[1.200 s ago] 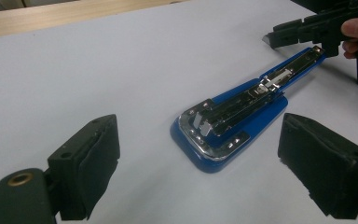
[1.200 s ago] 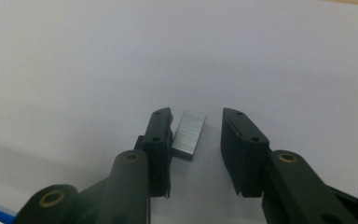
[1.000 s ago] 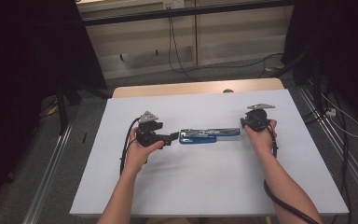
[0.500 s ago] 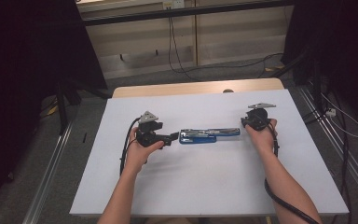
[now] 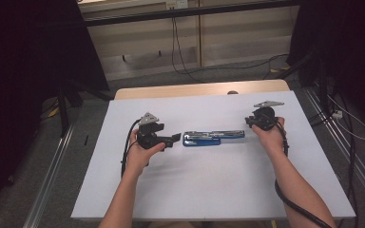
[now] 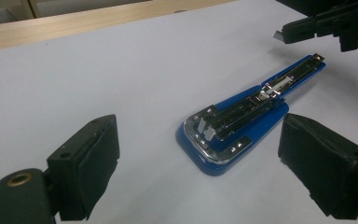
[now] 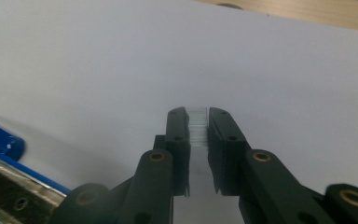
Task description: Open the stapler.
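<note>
Blue stapler — opened flat at mid-counter, magazine exposed. Left hand-held gripper spread wide beside its hinged end; right hand-held gripper clamps a strip of staples just beyond its tip. Step judged: reloading — next, align strip with the channel.

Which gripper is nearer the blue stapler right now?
Left, narrowly. The left gripper sits open just off the wide end of the stapler. The right gripper, shut on a staple strip, hovers by the narrow end.
</note>
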{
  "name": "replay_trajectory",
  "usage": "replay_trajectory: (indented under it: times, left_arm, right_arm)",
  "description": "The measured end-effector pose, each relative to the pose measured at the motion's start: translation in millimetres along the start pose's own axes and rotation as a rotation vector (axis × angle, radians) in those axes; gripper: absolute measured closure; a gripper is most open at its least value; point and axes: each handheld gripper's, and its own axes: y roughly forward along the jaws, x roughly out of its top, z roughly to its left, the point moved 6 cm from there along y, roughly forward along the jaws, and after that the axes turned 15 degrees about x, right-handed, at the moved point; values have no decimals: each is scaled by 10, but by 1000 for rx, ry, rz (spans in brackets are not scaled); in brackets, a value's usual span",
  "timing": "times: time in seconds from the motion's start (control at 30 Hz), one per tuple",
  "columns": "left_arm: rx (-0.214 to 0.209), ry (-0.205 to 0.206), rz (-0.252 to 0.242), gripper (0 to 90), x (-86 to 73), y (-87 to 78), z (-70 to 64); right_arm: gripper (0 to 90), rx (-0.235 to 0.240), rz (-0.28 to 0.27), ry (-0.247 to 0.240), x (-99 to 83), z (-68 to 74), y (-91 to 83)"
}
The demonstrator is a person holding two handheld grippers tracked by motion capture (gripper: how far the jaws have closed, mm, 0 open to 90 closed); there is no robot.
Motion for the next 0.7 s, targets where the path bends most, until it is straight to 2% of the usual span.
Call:
replay_trajectory:
  times: [0.27,0.53,0.7]
  left_arm:
    - [1,-8,-7,127,10,-20,23]
    - [6,-15,-8,123,8,-43,54]
    - [13,-31,-2,105,2,-50,88]
  right_arm:
    - [793,54,-31,-39,143,119,-146]
    - [793,108,-38,-70,188,280,-208]
    - [793,135,-44,-89,223,324,-259]
